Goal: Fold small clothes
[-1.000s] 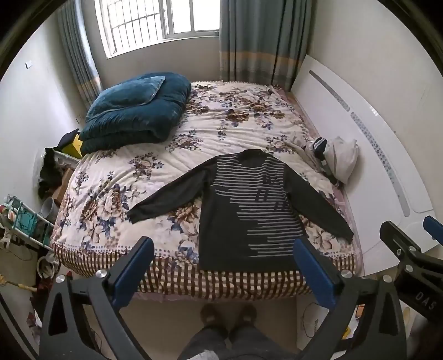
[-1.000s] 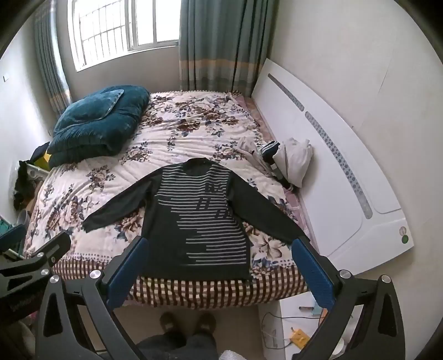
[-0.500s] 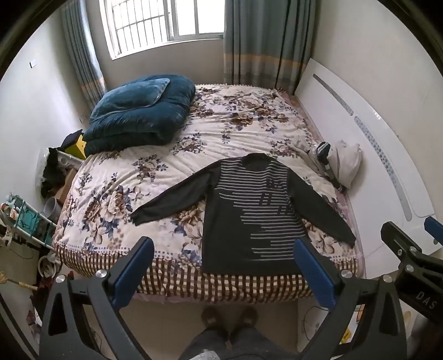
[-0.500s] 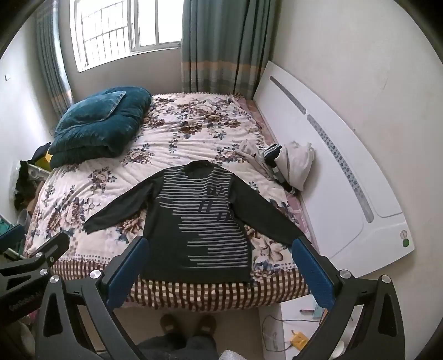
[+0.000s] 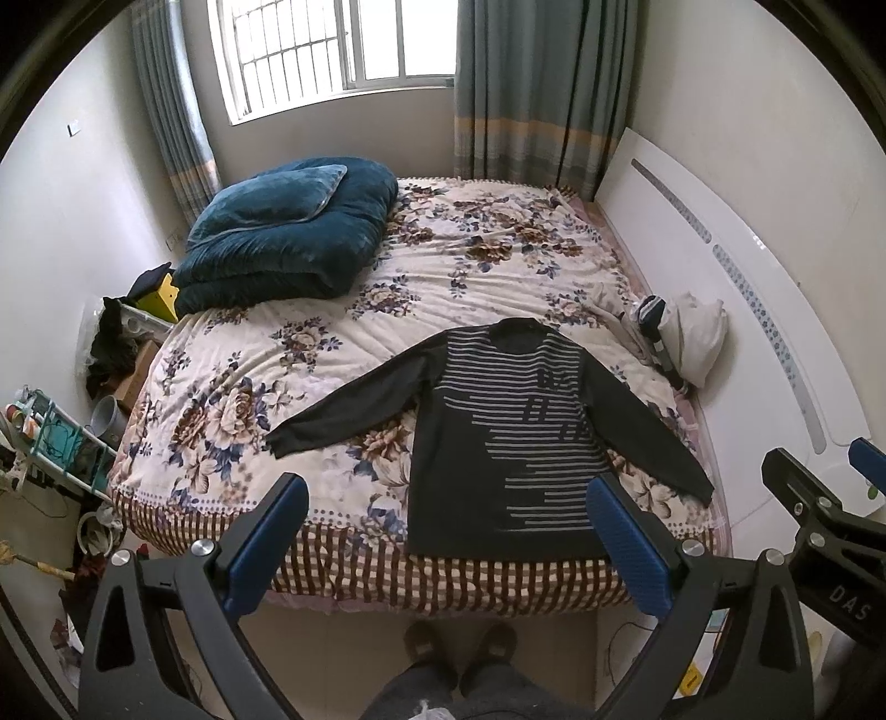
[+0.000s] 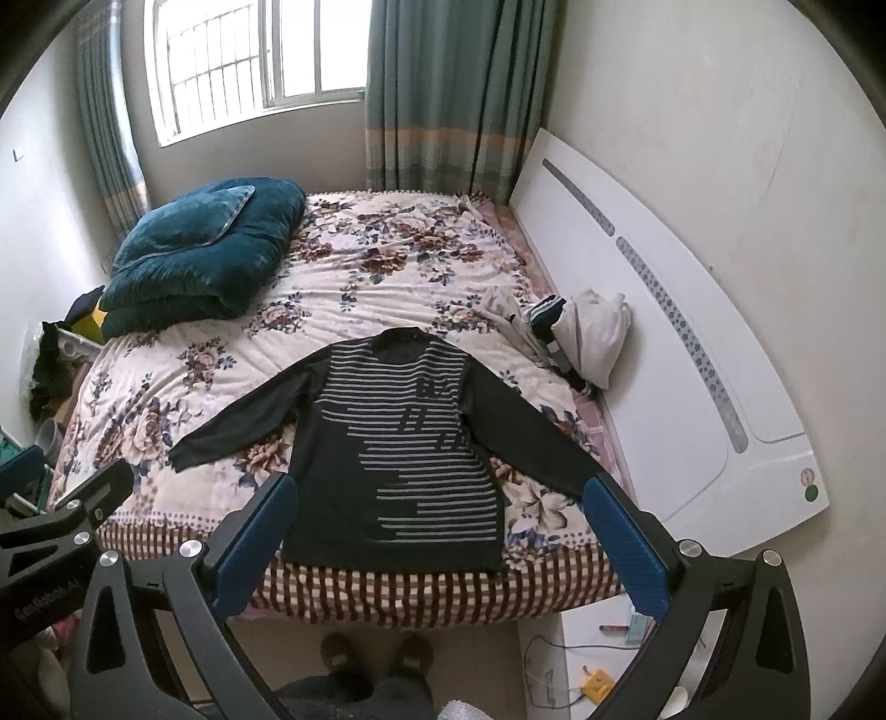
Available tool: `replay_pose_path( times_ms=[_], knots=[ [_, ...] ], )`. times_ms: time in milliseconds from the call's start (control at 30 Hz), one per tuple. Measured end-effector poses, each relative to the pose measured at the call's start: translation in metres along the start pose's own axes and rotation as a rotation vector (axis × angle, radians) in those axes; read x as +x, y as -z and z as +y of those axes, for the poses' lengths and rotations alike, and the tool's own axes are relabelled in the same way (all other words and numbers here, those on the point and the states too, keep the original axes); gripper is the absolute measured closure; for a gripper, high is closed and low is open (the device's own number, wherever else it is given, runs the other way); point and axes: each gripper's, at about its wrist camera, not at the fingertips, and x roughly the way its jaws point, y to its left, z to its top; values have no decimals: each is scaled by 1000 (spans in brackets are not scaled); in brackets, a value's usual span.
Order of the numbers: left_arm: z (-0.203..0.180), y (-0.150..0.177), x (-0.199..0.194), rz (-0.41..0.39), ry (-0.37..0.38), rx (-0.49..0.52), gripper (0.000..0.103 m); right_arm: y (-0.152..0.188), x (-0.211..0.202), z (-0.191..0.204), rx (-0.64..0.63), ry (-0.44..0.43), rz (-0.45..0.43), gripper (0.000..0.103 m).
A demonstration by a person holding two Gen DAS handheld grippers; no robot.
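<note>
Nearest to both cameras, a person's two feet [image 5: 459, 645] are seen on the floor, just short of the foot edge of the bed [image 5: 387, 576]. The left tool [image 5: 448, 523] is held above that edge with its blue-padded fingers [image 5: 266, 545] spread wide; nothing is gripped and nothing is touched. The right tool [image 6: 437, 523] is held likewise, its jaws wide apart and empty, with the checked bed skirt seen between them. Each tool is glimpsed at the side of the other's view, so the two are carried side by side and apart.

On the near part of the bed a dark striped sweater [image 5: 509, 443] is laid flat, front up, its hem lying along the foot edge and its neck pointing away. Both sleeves are spread outward; the end of the right-hand one [image 5: 686, 476] reaches close to the bed's side edge by the white headboard [image 5: 775, 332], which runs along the right side. To the left of the sweater a broad stretch of floral sheet [image 5: 232, 410] is left bare.

Further back, a small heap of pale clothes [image 5: 686, 332] is seen against the headboard, and a folded teal quilt [image 5: 288, 238] is set in the far left corner. Behind them a window [image 5: 332, 50] and curtains [image 5: 531, 88] are seen.
</note>
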Motion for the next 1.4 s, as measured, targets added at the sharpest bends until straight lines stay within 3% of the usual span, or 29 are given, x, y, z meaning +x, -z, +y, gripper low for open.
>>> replay_pose_path(
  times_ms=[1400],
  knots=[
    [1, -11, -8, -17, -5, -5, 0, -3, -6, 5, -3, -9, -12, 0]
  ],
)
